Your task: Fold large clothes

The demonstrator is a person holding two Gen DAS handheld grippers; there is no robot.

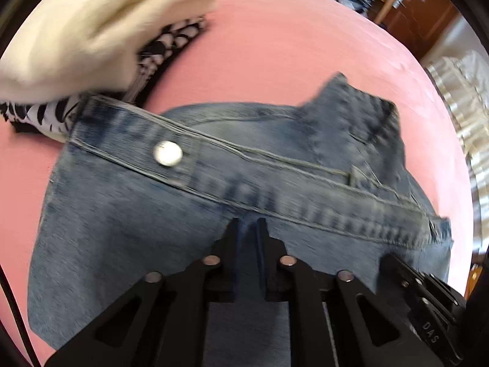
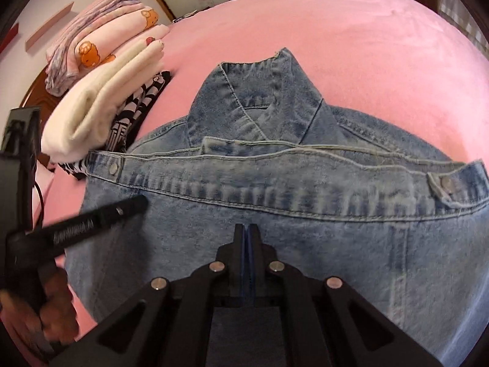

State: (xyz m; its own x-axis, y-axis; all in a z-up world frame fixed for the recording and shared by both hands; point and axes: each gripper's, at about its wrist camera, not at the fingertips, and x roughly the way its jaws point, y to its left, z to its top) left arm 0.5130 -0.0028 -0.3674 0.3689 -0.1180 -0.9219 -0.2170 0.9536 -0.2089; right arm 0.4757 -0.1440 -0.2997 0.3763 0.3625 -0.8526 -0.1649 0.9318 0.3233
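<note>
My left gripper point(image 1: 248, 224) is barely parted and my right gripper point(image 2: 246, 229) pressed closed, neither visibly pinching the folded denim jacket point(image 2: 275, 214) on the pink bed point(image 2: 366, 46), so dragging could undo its hem fold.

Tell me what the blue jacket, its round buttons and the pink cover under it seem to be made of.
The jacket looks like washed denim: faded blue twill with pale raised seams. The buttons seem to be metal, since they shine silver; plated plastic is possible. The pink cover looks like soft, matte fleece or plush with a fine nap, but the exact fibre cannot be told.
</note>
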